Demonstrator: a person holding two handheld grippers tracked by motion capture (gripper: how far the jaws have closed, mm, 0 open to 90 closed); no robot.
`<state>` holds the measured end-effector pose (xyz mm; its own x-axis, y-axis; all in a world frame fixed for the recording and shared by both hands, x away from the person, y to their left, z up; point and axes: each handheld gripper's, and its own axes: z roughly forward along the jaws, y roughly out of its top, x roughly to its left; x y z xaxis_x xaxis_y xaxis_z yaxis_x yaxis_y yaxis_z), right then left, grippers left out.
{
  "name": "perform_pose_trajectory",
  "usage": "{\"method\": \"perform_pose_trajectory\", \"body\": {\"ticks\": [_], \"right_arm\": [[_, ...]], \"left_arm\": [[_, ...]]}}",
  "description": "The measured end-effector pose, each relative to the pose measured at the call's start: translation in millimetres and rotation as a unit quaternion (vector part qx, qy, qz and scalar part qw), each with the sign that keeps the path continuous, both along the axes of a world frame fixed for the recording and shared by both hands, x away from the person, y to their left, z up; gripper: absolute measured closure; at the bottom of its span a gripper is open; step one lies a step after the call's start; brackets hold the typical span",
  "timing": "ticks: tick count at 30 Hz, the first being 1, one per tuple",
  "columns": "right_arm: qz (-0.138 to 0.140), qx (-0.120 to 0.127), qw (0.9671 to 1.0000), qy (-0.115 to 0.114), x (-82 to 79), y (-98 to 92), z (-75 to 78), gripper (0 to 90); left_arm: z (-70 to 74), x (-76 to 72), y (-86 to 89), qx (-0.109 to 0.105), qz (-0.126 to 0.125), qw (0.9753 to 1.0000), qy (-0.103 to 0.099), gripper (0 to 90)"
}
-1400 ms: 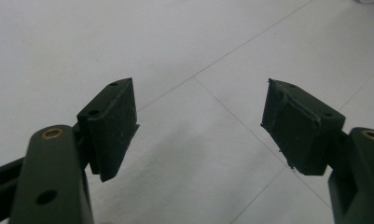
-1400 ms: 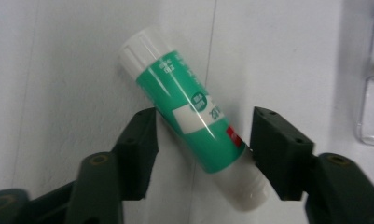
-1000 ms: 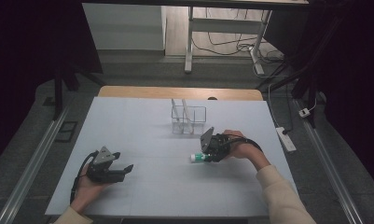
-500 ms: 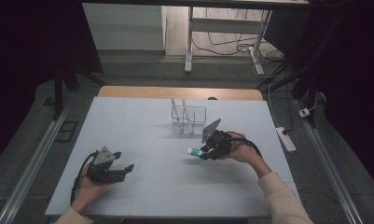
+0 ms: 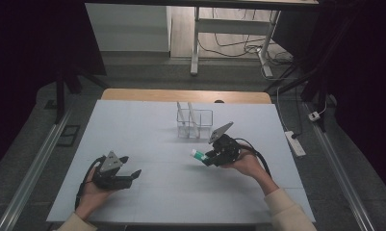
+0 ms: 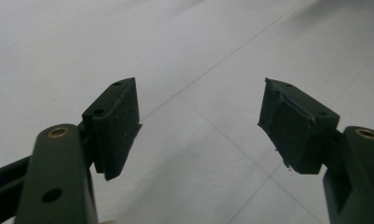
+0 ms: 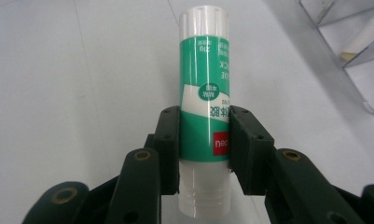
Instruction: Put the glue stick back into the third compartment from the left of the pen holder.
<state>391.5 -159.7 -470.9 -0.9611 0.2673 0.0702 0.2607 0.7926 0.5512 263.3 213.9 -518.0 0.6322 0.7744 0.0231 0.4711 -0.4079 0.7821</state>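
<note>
Near the counter's [image 5: 147, 120] right edge, the right hand-held gripper [image 5: 206, 157] pinches a green glue stick [image 7: 204, 100]; the left hand-held gripper [image 6: 198, 126], near the front-left corner, is spread.

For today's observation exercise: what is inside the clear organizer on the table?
The clear organizer holds two pale stick-like items leaning in its compartments. What they are is unclear, and their lower ends are too small to make out.

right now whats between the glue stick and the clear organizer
Nothing: in the high view, bare white table separates the glue stick, held by the right gripper, from the clear organizer.
</note>
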Motion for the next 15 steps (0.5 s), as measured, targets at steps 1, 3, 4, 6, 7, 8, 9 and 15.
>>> {"method": "perform_pose_trajectory", "body": {"ticks": [1, 3, 4, 6, 7, 8, 9, 15], "right_arm": [[-0.003, -0.001, 1.0000, 0.004, -0.9, 0.5, -0.4, 64.9], [-0.006, 0.009, 0.9999, 0.013, -1.8, 1.4, -2.1, 65.0], [-0.008, 0.013, 0.9997, 0.018, -2.1, 1.7, -2.7, 64.9], [-0.013, 0.012, 0.9996, 0.021, -2.0, 3.1, -3.8, 64.9], [-0.015, 0.010, 0.9996, 0.022, -2.2, 4.0, -4.2, 65.0], [-0.017, 0.008, 0.9995, 0.025, -2.4, 4.5, -4.2, 64.9], [-0.021, 0.010, 0.9994, 0.028, -2.5, 5.2, -4.5, 64.9], [-0.024, 0.008, 0.9991, 0.034, -4.3, 8.4, -4.1, 64.9]], "left_arm": [[0.6, 0.0, -1.6, 0.002, -0.003, 1.0000, 0.000, 29.3], [1.4, 0.1, -3.5, 0.002, -0.007, 1.0000, -0.001, 29.3], [2.1, 0.3, -4.8, 0.001, -0.009, 1.0000, -0.001, 29.4], [3.4, 0.6, -6.6, 0.002, -0.012, 0.9999, -0.001, 29.4], [4.3, 0.9, -7.7, 0.002, -0.014, 0.9999, -0.002, 29.4], [5.4, 1.2, -9.3, 0.002, -0.016, 0.9999, -0.002, 29.4], [6.1, 1.4, -10.4, 0.002, -0.018, 0.9998, -0.002, 29.4], [13.7, 3.9, -20.3, 0.001, -0.035, 0.9994, 0.002, 29.3]]}}
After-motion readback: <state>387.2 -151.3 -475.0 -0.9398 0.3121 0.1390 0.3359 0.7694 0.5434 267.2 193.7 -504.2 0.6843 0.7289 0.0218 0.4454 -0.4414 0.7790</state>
